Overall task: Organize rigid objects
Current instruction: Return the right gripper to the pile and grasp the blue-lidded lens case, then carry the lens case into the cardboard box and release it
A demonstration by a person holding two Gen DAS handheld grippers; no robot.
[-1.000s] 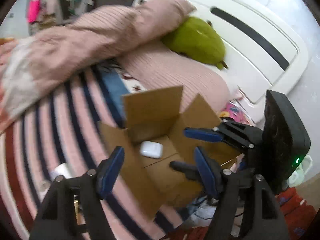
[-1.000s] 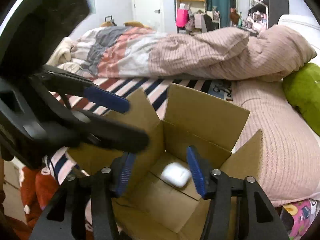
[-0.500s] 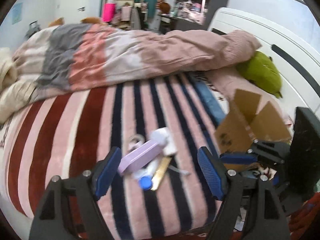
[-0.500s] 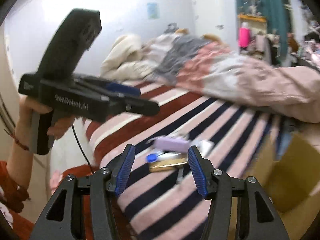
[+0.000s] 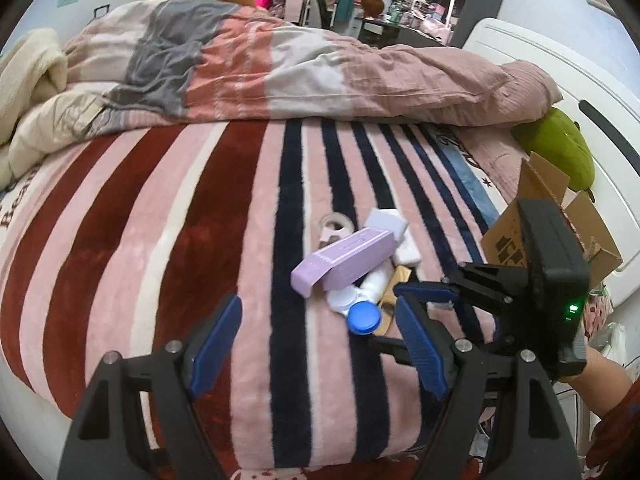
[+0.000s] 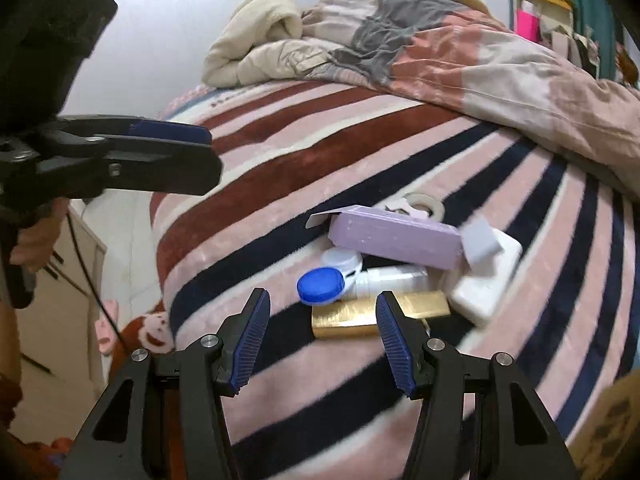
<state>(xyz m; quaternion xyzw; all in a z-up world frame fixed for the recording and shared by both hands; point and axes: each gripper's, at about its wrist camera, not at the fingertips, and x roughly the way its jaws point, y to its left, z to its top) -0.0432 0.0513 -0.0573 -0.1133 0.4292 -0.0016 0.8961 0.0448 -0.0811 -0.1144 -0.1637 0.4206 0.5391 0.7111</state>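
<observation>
A pile of small items lies on the striped blanket (image 5: 224, 216): a lilac box (image 5: 347, 261) (image 6: 394, 241), a blue-capped lens case (image 5: 364, 317) (image 6: 321, 285), a white bottle (image 6: 394, 280), a gold box (image 6: 380, 314), a white case (image 6: 486, 282) and a tape roll (image 5: 335, 227) (image 6: 420, 204). My right gripper (image 6: 322, 340) is open and empty, just short of the lens case and gold box. My left gripper (image 5: 318, 346) is open and empty, hovering in front of the pile. The cardboard box (image 5: 560, 216) stands at the right by the headboard.
A rumpled duvet (image 5: 280, 68) covers the far side of the bed. A green plush (image 5: 558, 148) lies against the white headboard (image 5: 560, 80). The bed's near edge drops to the floor, where a monkey toy (image 6: 148, 332) lies. The other gripper's body shows in each view.
Both grippers have swung away from the cardboard box, where a white earbud case lay, and now face the pile on the blanket. The right gripper has closed in on the pile.
</observation>
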